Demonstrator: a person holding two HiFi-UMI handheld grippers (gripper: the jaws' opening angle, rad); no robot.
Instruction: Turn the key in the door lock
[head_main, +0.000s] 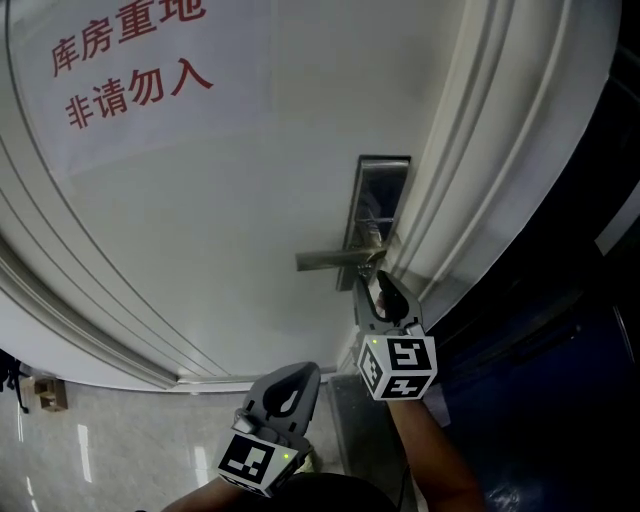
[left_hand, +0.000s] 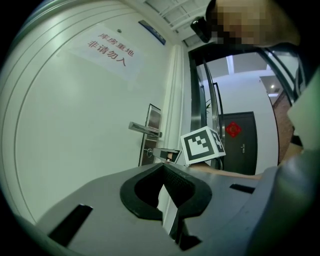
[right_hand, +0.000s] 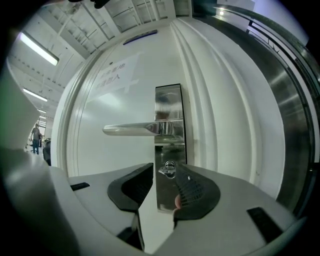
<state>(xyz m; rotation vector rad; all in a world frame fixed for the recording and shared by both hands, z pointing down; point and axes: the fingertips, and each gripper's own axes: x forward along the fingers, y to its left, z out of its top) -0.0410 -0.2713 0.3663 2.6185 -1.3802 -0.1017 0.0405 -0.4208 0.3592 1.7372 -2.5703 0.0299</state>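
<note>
A white door (head_main: 230, 200) carries a steel lock plate (head_main: 383, 200) with a lever handle (head_main: 335, 259). The small metal key (right_hand: 168, 169) sits in the cylinder below the handle (right_hand: 137, 129) on the plate (right_hand: 168, 105). My right gripper (right_hand: 165, 172) is open right at the plate, its fingertips on either side of the key; the right pad looks very close to it. From the head view that gripper (head_main: 380, 287) is just under the lever. My left gripper (head_main: 293, 380) hangs low, away from the door, shut on nothing (left_hand: 163, 165).
A paper sign with red characters (head_main: 130, 60) is on the door. The moulded door frame (head_main: 480, 170) runs to the right of the lock. Across the corridor is a dark door (left_hand: 239, 137). Tiled floor (head_main: 110, 440) lies below, and a person (right_hand: 36, 137) stands far off.
</note>
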